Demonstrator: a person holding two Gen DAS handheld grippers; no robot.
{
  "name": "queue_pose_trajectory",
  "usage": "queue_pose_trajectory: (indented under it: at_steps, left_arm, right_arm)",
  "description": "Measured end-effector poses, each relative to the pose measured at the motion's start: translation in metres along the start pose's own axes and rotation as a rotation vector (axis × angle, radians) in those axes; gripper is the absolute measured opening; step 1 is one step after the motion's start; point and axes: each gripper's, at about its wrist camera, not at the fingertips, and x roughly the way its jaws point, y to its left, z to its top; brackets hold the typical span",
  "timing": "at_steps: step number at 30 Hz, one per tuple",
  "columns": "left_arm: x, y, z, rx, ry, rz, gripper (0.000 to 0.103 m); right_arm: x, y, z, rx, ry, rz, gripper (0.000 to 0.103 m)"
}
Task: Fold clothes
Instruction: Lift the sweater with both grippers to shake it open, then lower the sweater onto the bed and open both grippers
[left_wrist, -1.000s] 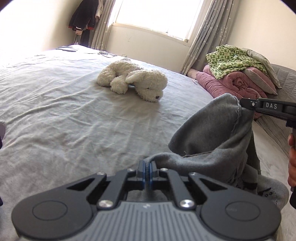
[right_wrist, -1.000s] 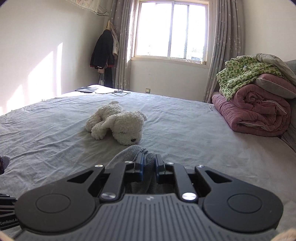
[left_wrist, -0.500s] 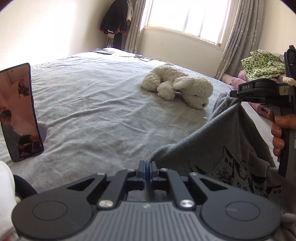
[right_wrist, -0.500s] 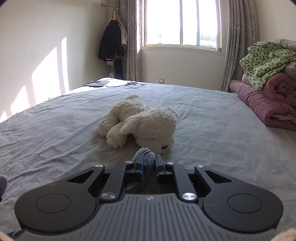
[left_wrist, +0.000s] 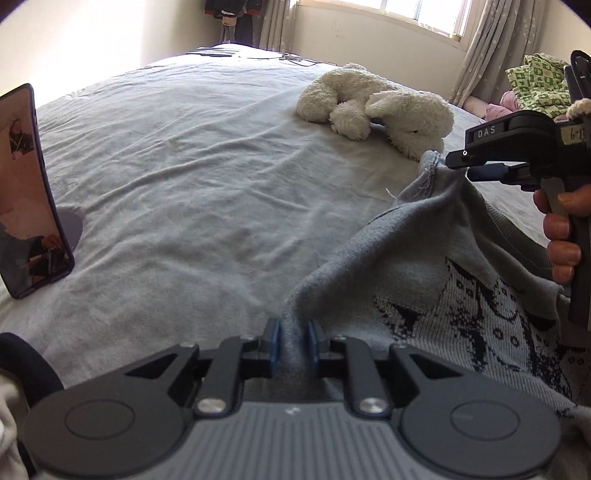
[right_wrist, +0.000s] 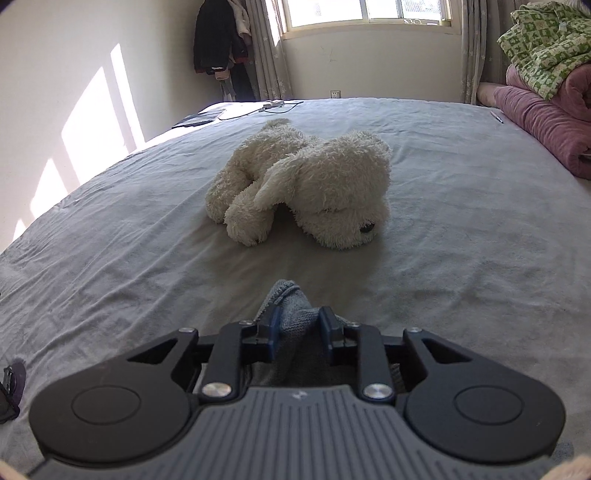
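Left wrist view: the left tool (left_wrist: 293, 341) pinches an edge of the grey knit sweater with dark pattern (left_wrist: 461, 295), which spreads toward three o'clock.

Right wrist view: the right tool (right_wrist: 298, 326) clamps another bunched edge; the white plush dog (right_wrist: 306, 192) at twelve o'clock could snag it.

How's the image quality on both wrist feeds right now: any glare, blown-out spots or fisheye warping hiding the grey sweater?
Left wrist view: the wall at upper left is blown out white, the bed bulges from fisheye, yet the grey sweater and its dark pattern read sharply. Right wrist view: the window is overexposed, sun patches streak the left wall, the plush dog is crisp, and corners vignette black.
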Motion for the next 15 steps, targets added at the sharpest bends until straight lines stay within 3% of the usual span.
queue_pose_trajectory:
  at_steps: [6, 15]
  left_arm:
    - [-0.005, -0.006, 0.004, -0.027, 0.011, -0.006, 0.037]
    - [-0.013, -0.024, 0.008, -0.021, -0.008, -0.04, 0.043]
  right_arm:
    - [-0.036, -0.04, -0.004, 0.023, 0.026, -0.035, 0.04]
    - [-0.092, -0.131, -0.033, 0.119, 0.075, -0.098, 0.047]
